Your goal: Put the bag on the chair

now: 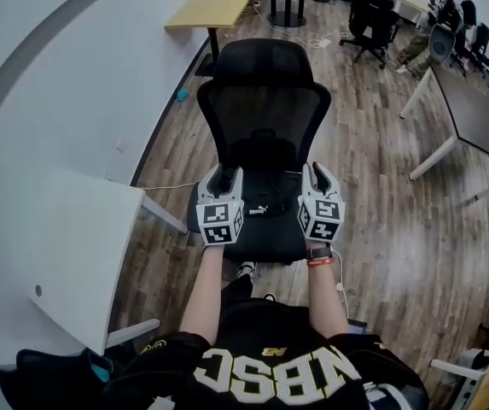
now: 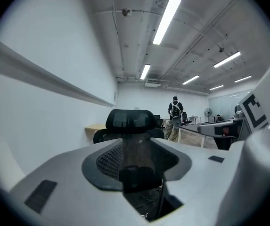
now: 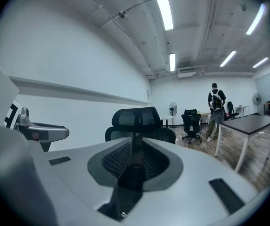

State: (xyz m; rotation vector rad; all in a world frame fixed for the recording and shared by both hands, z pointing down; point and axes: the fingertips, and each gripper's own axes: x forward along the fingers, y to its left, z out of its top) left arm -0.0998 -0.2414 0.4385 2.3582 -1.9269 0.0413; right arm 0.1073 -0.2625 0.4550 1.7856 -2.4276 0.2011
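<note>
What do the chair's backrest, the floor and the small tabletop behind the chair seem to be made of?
Backrest: black mesh, partly see-through, in a matt plastic-looking frame. Floor: wood or wood-look planks; grain and seams show, slight sheen. Tabletop: pale yellowish wood or laminate, matt.

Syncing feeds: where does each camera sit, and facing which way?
Head view: on the person's head, looking steeply down at the chair and bag; forearms, left gripper and right gripper show.
Left gripper view: on the left gripper, level along its jaws toward the chair.
Right gripper view: likewise on the right gripper.
Both gripper views share the headrest and a standing person.
</note>
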